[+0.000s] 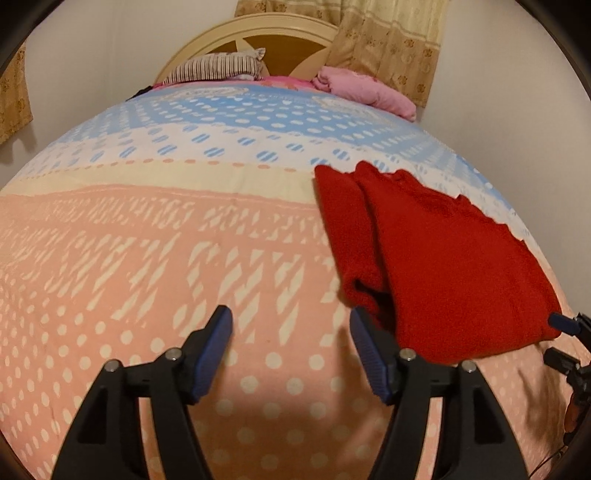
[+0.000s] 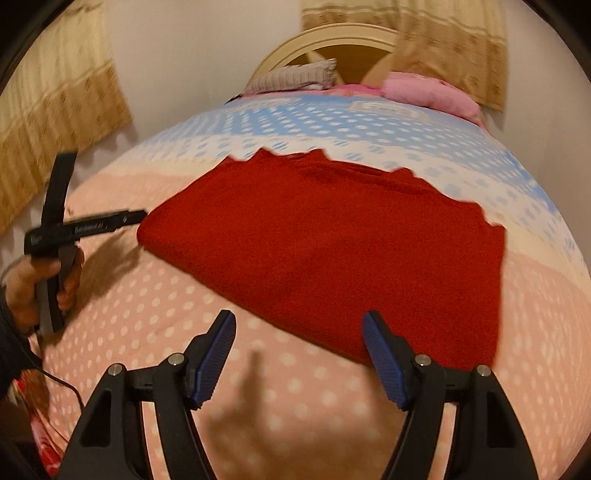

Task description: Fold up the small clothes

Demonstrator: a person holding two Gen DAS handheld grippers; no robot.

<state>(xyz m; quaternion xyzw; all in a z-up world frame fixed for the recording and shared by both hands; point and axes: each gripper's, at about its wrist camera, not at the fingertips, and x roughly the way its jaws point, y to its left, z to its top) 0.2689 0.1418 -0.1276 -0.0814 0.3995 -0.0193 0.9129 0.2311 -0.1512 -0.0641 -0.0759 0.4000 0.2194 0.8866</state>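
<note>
A red knit garment [image 1: 443,266] lies folded on the bed, at the right of the left wrist view and in the middle of the right wrist view [image 2: 332,251]. My left gripper [image 1: 291,347] is open and empty, its right finger beside the garment's near left corner. It also shows in the right wrist view [image 2: 142,216], at the garment's left edge. My right gripper [image 2: 299,350] is open and empty, just in front of the garment's near edge. Its tips show at the right edge of the left wrist view [image 1: 561,332].
The bed has a pink, cream and blue dotted cover [image 1: 184,258]. A striped pillow [image 1: 218,66] and a pink bundle [image 1: 365,90] lie at the headboard [image 1: 258,29]. Curtains [image 1: 388,37] hang behind. A cable [image 2: 62,384] runs at the left.
</note>
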